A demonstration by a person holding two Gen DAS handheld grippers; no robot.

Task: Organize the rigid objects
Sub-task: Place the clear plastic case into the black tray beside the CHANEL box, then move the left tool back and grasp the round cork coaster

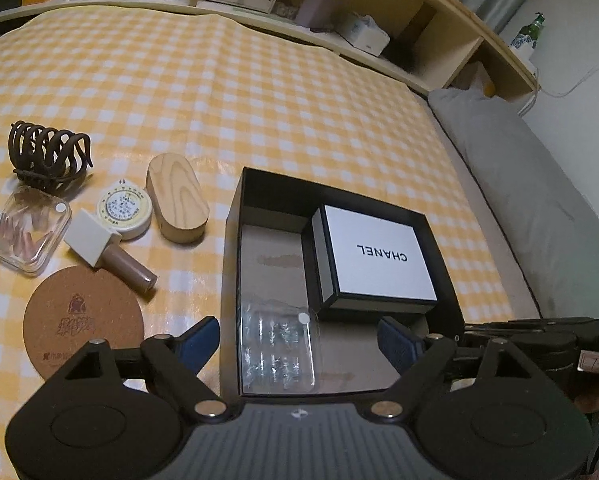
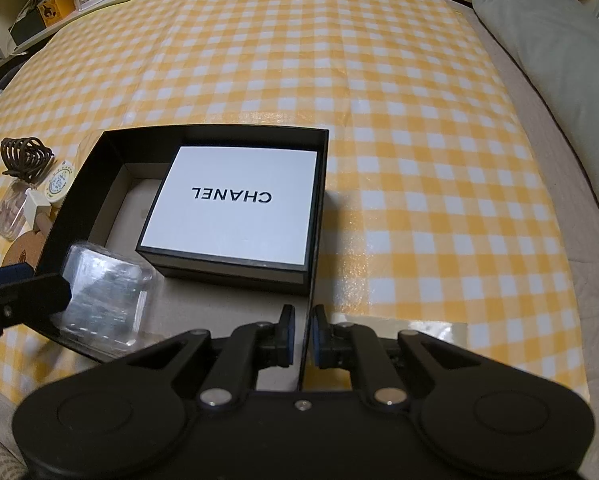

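- The left gripper [image 1: 299, 340] hovers over the near end of the black box [image 1: 235, 240], its jaws spread wide with nothing pressed between the pads.
- The clear plastic case [image 1: 277, 350] lies in the box's near-left corner, between those open jaws but free of them; it looks placed.
- The right gripper [image 2: 302, 336] has its jaws nearly closed, pinching the box's near right wall [image 2: 313, 280], which looks like steadying.
- The white Chanel box [image 1: 375, 258] already sits at the far right inside the black box.
- Left of the box, on the yellow checked cloth [image 1: 259, 100], more waits: a wooden case [image 1: 177, 200], a round tin [image 1: 124, 210], a bottle with a square cap [image 1: 111, 252], a second clear case [image 1: 27, 232], a brown hair claw [image 1: 47, 156] and a cork coaster [image 1: 85, 320].
- To do this well, I'd say lift the left jaws straight up, staying wide, so a pad doesn't drag the light case, and keep the right pinch firm until they're clear.
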